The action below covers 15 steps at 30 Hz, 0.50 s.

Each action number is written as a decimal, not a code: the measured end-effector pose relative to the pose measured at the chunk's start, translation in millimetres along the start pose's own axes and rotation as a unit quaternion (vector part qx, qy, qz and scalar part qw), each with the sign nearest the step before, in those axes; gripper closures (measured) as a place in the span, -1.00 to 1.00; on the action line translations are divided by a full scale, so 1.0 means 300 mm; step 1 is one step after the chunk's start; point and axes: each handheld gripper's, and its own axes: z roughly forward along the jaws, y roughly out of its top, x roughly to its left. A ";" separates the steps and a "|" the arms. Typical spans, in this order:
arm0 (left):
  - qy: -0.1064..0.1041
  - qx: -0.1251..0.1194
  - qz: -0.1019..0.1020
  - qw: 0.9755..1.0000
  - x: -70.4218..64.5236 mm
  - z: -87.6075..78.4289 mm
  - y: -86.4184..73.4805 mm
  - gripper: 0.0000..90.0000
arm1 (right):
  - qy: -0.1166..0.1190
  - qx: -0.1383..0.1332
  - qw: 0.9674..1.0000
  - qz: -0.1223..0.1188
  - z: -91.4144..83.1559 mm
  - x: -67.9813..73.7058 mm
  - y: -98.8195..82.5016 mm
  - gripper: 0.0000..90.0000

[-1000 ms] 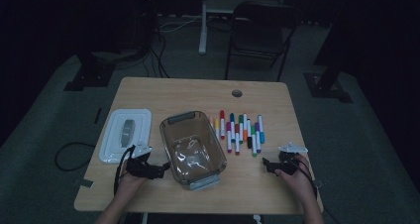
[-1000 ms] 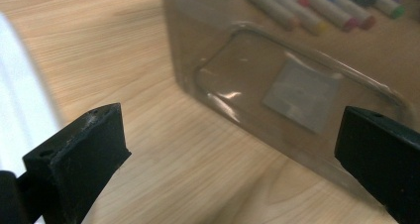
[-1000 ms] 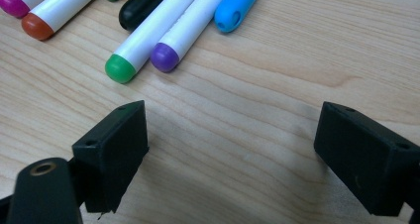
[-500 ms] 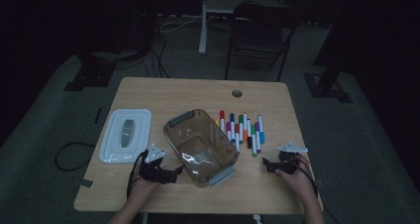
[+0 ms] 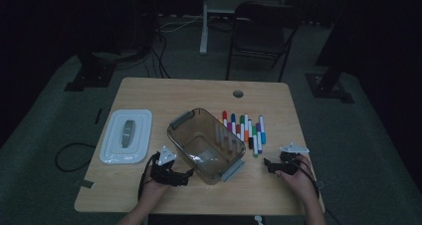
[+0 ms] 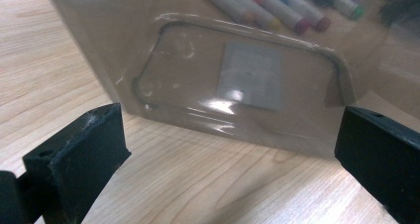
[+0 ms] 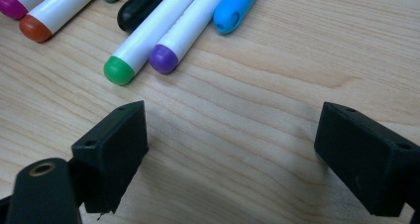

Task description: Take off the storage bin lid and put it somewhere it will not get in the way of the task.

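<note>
Our left gripper [image 6: 228, 149] spread wide facing the clear bin [image 6: 237, 70], our right gripper [image 7: 233, 149] spread near markers [image 7: 163, 35], bin seemingly empty

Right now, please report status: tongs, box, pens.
Left tongs open, facing clear box, not touching. Right tongs open, empty, short of pens. Nothing between.

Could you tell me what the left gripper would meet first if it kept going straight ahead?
Most likely the clear plastic box: its near wall stands just ahead of the open left gripper, with bare table between.
</note>
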 end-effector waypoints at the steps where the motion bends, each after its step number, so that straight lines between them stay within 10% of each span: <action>1: 0.000 0.000 -0.001 1.000 -0.002 0.001 0.001 -0.99 | 0.000 0.000 1.000 0.000 0.000 0.000 0.000 -0.72; 15: -0.002 -0.006 -0.005 1.000 -0.032 0.026 0.010 -0.99 | 0.000 0.000 1.000 0.000 0.002 -0.001 0.001 -0.72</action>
